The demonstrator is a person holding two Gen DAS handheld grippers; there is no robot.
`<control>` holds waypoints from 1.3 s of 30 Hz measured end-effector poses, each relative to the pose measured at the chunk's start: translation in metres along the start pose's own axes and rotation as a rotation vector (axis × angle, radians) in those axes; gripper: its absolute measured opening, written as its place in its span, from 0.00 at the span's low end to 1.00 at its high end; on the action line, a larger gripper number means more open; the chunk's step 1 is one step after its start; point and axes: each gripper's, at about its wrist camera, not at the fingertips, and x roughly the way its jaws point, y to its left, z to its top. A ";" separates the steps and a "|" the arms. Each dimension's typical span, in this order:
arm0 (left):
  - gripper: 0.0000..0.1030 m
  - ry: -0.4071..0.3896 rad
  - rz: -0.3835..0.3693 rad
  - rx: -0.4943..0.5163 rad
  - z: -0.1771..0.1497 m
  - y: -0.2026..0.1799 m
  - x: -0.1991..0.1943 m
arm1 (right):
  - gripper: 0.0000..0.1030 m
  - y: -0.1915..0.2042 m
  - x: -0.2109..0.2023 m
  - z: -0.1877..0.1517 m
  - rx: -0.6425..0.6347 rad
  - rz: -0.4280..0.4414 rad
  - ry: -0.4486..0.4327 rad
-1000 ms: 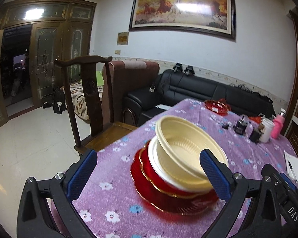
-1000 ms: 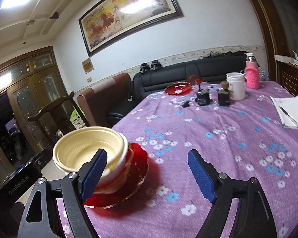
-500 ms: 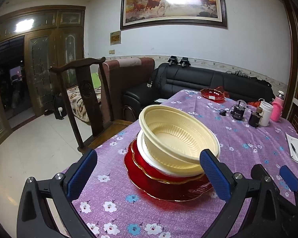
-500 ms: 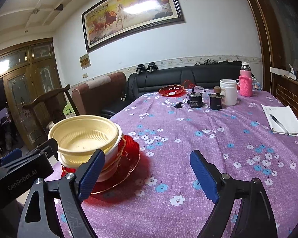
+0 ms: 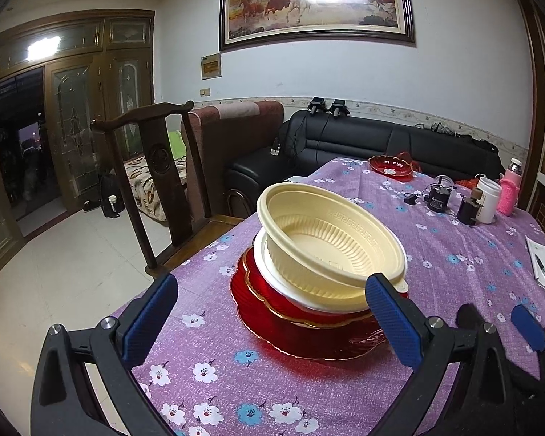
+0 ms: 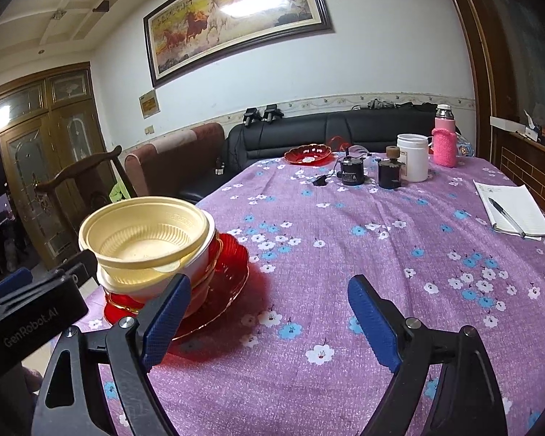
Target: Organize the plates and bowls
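Left gripper (image 5: pixel 269 321), bottom of left wrist view: jaws spread wide, nothing gripped, stack just beyond fingertips. Right gripper (image 6: pixel 269 318), bottom of right wrist view: jaws wide, empty, only tablecloth (image 6: pixel 345 239) between; stack beside its left finger. Stack at frame centre of left view: cream bowl (image 5: pixel 330 239) tilted atop white bowl (image 5: pixel 272 272), on red gold-rimmed plates (image 5: pixel 272 312). Farther, right edge: notebook with pen (image 6: pixel 512 210). Far end: red dish (image 6: pixel 307 153), white jar (image 6: pixel 412 157), pink bottle (image 6: pixel 444 140).

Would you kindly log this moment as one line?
stack: cream bowl on white bowl, red plates | left gripper: open, empty | right gripper: open, empty
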 end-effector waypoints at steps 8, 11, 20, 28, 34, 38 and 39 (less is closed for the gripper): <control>1.00 -0.035 -0.004 -0.005 -0.003 0.004 -0.003 | 0.89 0.015 0.005 -0.007 -0.054 -0.003 0.018; 1.00 -0.036 -0.004 -0.006 -0.003 0.005 -0.003 | 0.89 0.018 0.006 -0.009 -0.066 0.001 0.025; 1.00 0.000 -0.008 0.008 -0.005 0.004 0.008 | 0.89 0.023 0.014 -0.012 -0.083 -0.005 0.046; 1.00 0.004 -0.024 0.000 -0.006 0.007 0.015 | 0.89 0.029 0.023 -0.015 -0.096 -0.005 0.073; 1.00 0.037 -0.025 -0.007 -0.007 0.010 0.026 | 0.89 0.029 0.023 -0.015 -0.097 -0.014 0.068; 1.00 0.028 -0.026 -0.012 -0.006 0.011 0.025 | 0.89 0.027 0.026 -0.015 -0.088 -0.012 0.078; 1.00 0.026 -0.026 -0.012 -0.006 0.011 0.025 | 0.89 0.027 0.026 -0.015 -0.088 -0.011 0.077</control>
